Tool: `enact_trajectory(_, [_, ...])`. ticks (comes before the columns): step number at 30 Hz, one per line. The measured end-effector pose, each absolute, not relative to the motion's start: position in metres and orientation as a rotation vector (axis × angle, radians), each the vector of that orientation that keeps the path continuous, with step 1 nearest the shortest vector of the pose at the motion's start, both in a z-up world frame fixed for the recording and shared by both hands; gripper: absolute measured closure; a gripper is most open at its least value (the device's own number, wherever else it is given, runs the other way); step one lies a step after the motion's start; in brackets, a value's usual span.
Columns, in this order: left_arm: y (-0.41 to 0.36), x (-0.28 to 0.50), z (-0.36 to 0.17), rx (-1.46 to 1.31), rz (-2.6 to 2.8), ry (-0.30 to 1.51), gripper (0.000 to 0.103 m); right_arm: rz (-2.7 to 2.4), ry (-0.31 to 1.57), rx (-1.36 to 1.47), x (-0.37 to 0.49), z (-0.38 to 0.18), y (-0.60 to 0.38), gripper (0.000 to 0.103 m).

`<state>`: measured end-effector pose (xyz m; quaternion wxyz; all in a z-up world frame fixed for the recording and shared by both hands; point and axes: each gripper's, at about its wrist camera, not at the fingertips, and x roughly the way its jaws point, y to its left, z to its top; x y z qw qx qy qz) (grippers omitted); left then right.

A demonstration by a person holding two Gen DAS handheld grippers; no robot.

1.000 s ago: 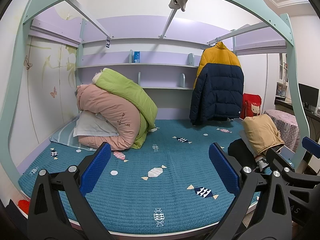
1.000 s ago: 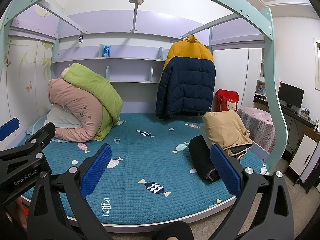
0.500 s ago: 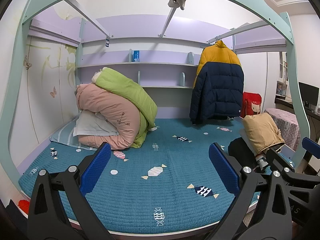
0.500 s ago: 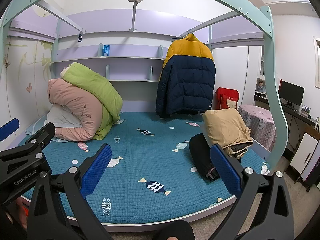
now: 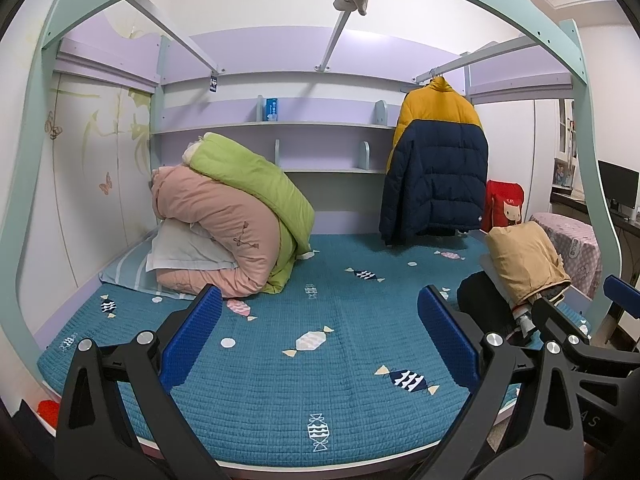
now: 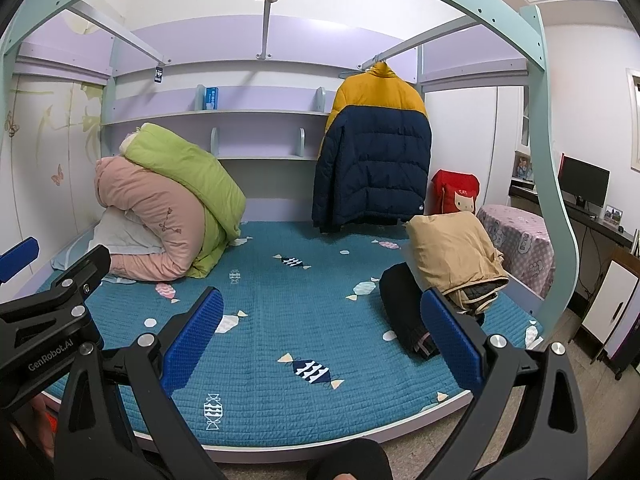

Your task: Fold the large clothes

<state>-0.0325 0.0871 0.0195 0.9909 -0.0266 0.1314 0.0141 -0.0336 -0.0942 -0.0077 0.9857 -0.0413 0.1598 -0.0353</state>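
A yellow and navy puffer jacket [image 5: 436, 172] [image 6: 374, 164] hangs from a rail at the back right of the bed. On the blue quilted mattress [image 5: 320, 340] [image 6: 288, 320], a folded tan garment [image 5: 524, 264] [image 6: 452, 256] rests on a folded black garment [image 6: 400, 312] [image 5: 480, 300] at the right side. My left gripper [image 5: 320, 340] stands open over the mattress's front edge, holding nothing. My right gripper [image 6: 320, 336] is open too, empty, beside the left one and nearer the folded pile.
Rolled pink and green duvets [image 5: 232, 216] [image 6: 168, 200] with a pillow lie at the back left. Shelves [image 5: 276, 124] run along the back wall. A red bag [image 6: 456, 192], a covered table [image 6: 520, 236] and a monitor [image 6: 584, 184] stand right of the bed. The teal bed frame [image 6: 552, 160] arches overhead.
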Motion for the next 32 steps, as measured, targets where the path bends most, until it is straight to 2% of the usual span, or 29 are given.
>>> enact_trajectory(22, [0.095,-0.029,0.017,-0.057,0.028,0.278,0.005,-0.070,0.339,-0.085,-0.023,-0.013,-0.088,0.007])
enact_trajectory(32, [0.153,0.004,-0.014,-0.106,0.076,0.380,0.005,-0.027,0.411,-0.122,0.019,-0.031,-0.049,0.007])
